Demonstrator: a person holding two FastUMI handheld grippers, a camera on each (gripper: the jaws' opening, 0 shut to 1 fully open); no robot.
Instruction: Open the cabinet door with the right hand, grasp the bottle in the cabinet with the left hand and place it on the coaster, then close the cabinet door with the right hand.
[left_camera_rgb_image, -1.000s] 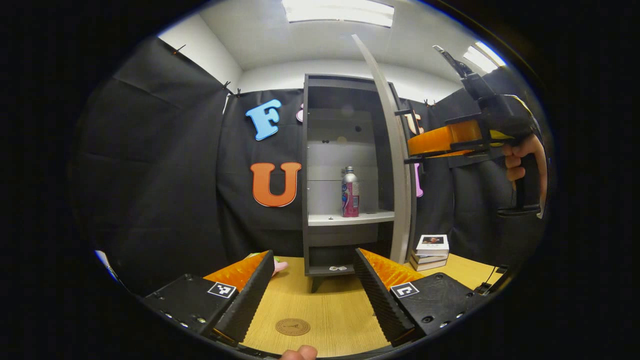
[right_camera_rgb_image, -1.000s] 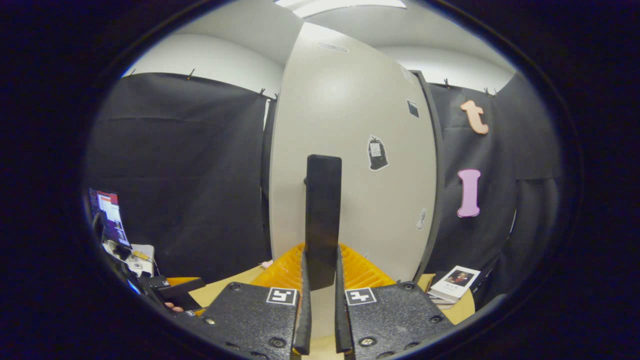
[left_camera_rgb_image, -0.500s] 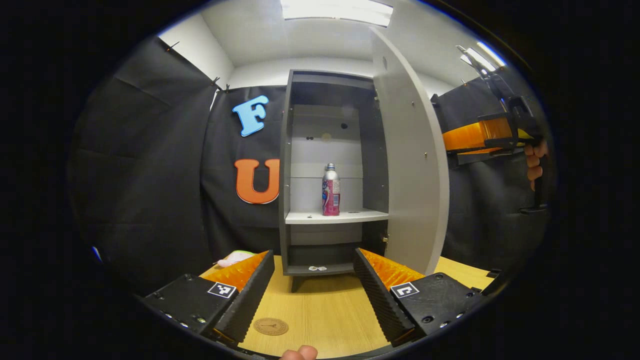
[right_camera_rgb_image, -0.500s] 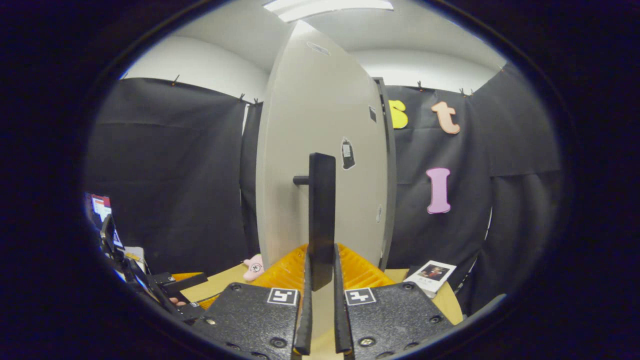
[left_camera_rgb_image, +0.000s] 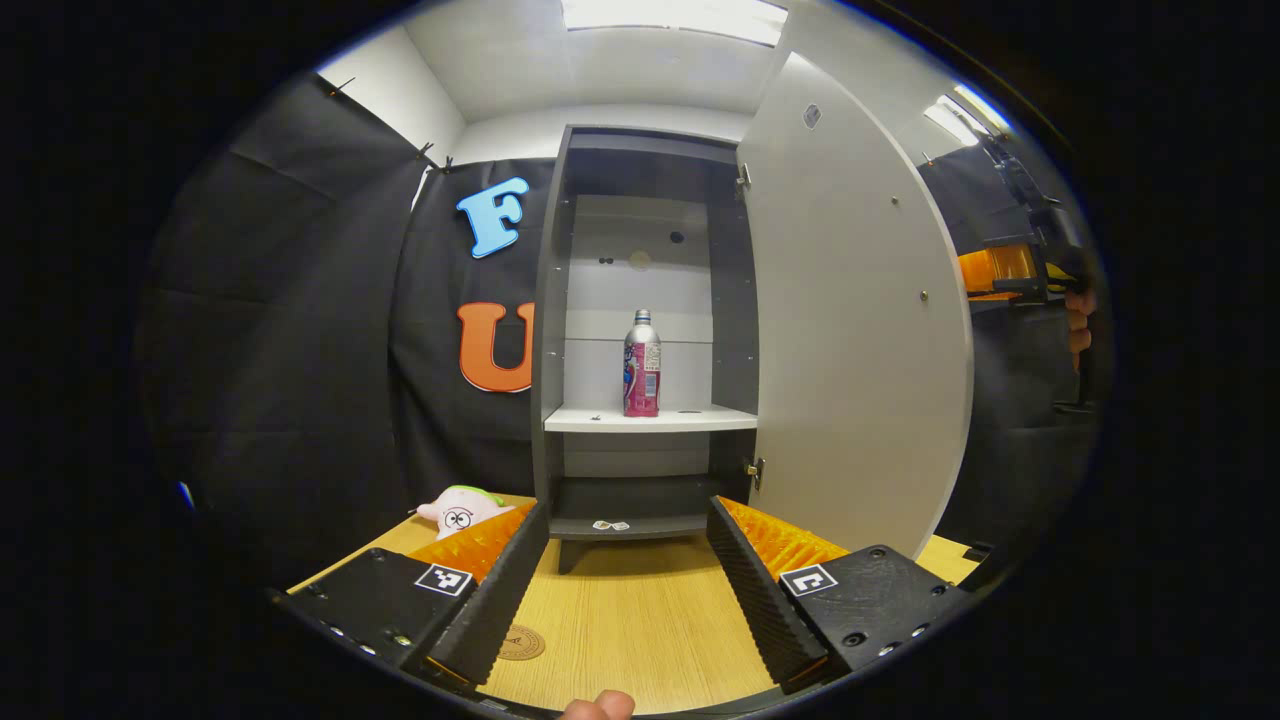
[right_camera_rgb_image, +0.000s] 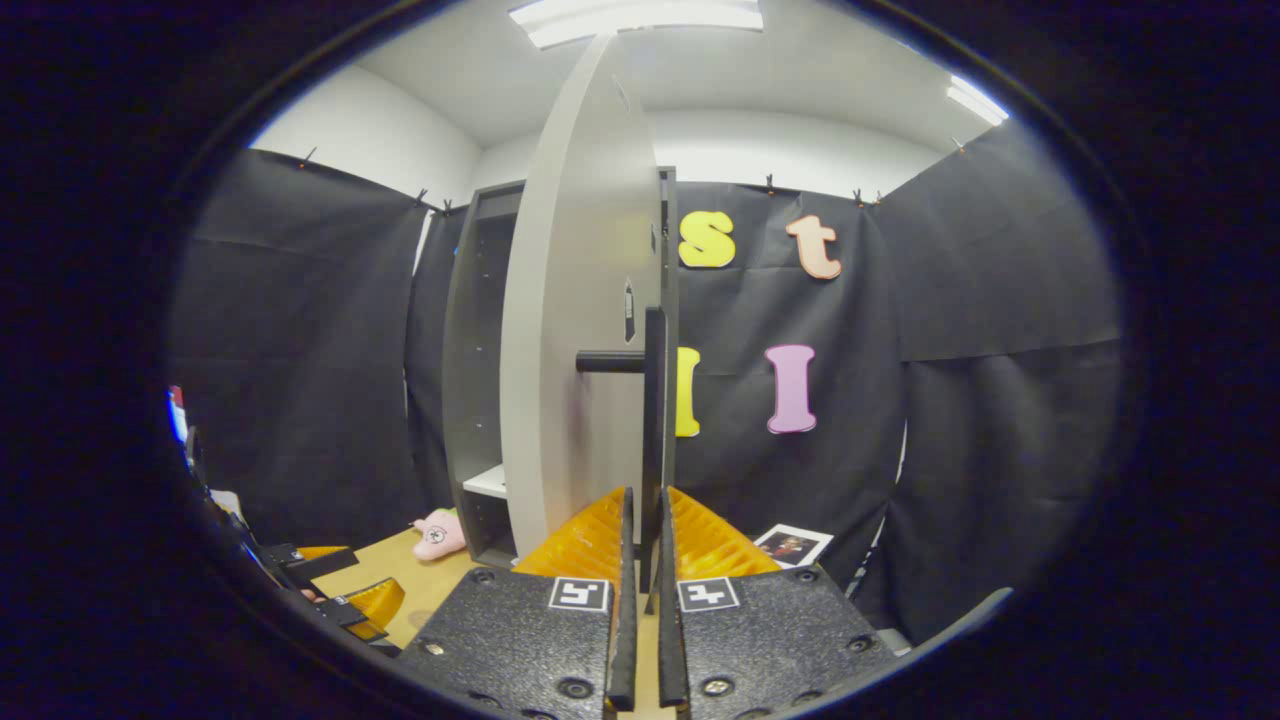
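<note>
The grey cabinet stands open on the wooden table. A silver bottle with a pink label stands upright on its middle shelf. The pale door is swung wide to the right. A round brown coaster lies on the table beside my left gripper's left finger. My left gripper is open, low over the table, facing the bottle from a distance. In the right gripper view, my right gripper is shut on the door's black vertical handle, with the door edge-on.
A pink and green plush toy lies on the table left of the cabinet. A stack of books sits right of the door. A small item rests on the cabinet's bottom shelf. The right gripper and its hand show past the door.
The right gripper has pulled the door much wider open, swinging it to the right. The left gripper has drifted so the bottle now sits centred ahead and the coaster has slid left.
</note>
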